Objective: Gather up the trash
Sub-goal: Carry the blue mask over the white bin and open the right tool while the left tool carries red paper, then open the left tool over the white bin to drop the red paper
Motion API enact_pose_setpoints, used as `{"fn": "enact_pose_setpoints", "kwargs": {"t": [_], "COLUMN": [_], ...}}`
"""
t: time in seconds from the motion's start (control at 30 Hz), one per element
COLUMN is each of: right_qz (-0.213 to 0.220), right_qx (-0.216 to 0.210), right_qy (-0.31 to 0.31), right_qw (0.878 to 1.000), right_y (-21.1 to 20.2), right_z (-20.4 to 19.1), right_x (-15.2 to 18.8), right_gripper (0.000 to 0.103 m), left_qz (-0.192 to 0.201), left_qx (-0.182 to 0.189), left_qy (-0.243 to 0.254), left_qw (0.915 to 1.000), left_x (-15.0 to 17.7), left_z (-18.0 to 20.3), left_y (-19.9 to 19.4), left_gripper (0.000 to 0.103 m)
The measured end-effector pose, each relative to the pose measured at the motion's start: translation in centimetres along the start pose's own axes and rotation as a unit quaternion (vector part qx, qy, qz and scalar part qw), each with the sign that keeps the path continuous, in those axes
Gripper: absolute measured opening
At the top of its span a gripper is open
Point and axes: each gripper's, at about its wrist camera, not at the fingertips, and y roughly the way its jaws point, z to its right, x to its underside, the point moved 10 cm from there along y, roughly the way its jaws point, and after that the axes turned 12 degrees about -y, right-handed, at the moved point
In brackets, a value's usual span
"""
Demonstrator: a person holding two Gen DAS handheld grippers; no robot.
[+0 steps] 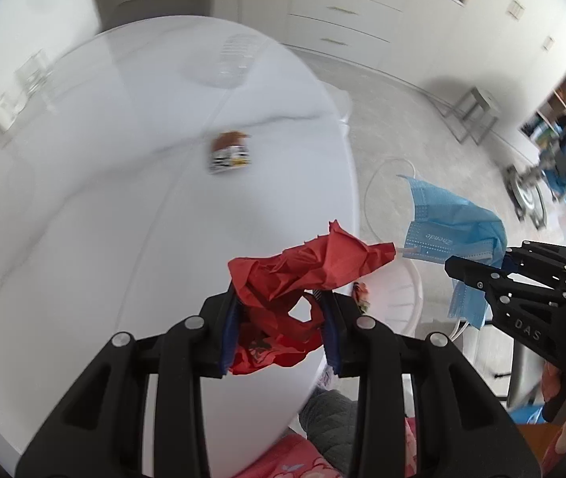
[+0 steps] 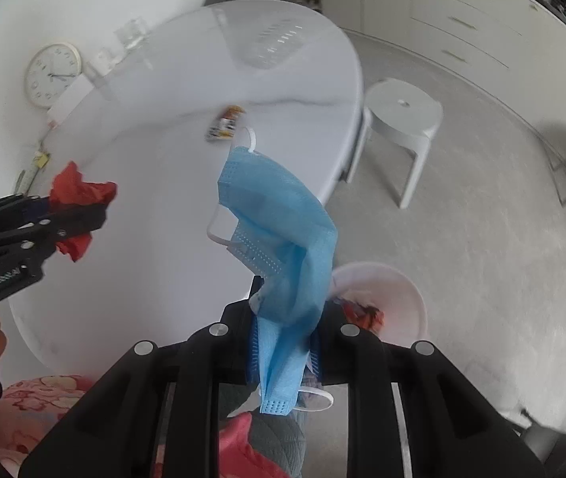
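Red paper (image 1: 303,275) pinched in L tongs (image 1: 281,318), mask (image 2: 283,255) in R tongs (image 2: 285,342).

The left gripper (image 1: 281,318) clamps crumpled red paper (image 1: 303,271) at the table (image 1: 104,219) edge; right of the table, the right gripper (image 1: 478,279) grips a blue mask (image 1: 450,231).

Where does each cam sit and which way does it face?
Left wrist: on the left gripper, facing down its fingers at the white table; it holds red paper; right gripper at the right edge.
Right wrist: on the right gripper, facing down over the table edge and a white bin; it holds a blue mask; left gripper at left.
Shared: table, both items, small wrapper.
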Motion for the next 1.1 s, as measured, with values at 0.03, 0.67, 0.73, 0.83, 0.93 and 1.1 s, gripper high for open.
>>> {"fn": "enact_pose_setpoints", "kwargs": {"t": [0.03, 0.67, 0.73, 0.83, 0.93, 1.1], "right_qz": [-0.003, -0.076, -0.083, -0.075, -0.068, -0.057], "right_qx": [0.003, -0.005, -0.004, 0.014, 0.016, 0.026], "right_qy": [0.009, 0.067, 0.081, 0.101, 0.120, 0.135], "right_qw": [1.000, 0.995, 0.993, 0.992, 0.990, 0.989], "right_y": [0.0, 6.9, 7.6, 7.2, 6.5, 4.8], "right_z": [0.8, 5.9, 6.3, 7.1, 7.9, 9.4], "right_x": [0.9, 8.1, 8.6, 8.8, 8.9, 9.0], "right_gripper": [0.022, 0.025, 0.057, 0.076, 0.084, 0.086], "left_qz": [-0.001, -0.022, -0.023, -0.025, -0.029, -0.037], "left_qx": [0.001, -0.008, -0.011, -0.013, -0.012, -0.005], "left_qy": [0.006, 0.049, 0.051, 0.056, 0.060, 0.080], "left_qw": [1.0000, 0.9985, 0.9984, 0.9981, 0.9977, 0.9961], "left_x": [0.3, 3.2, 3.4, 3.7, 4.0, 4.8], "left_z": [0.8, 6.4, 6.5, 6.6, 6.9, 8.3], "left_y": [0.1, 1.4, 1.5, 1.4, 1.6, 1.9], "left_gripper": [0.034, 0.034, 0.034, 0.034, 0.034, 0.034]}}
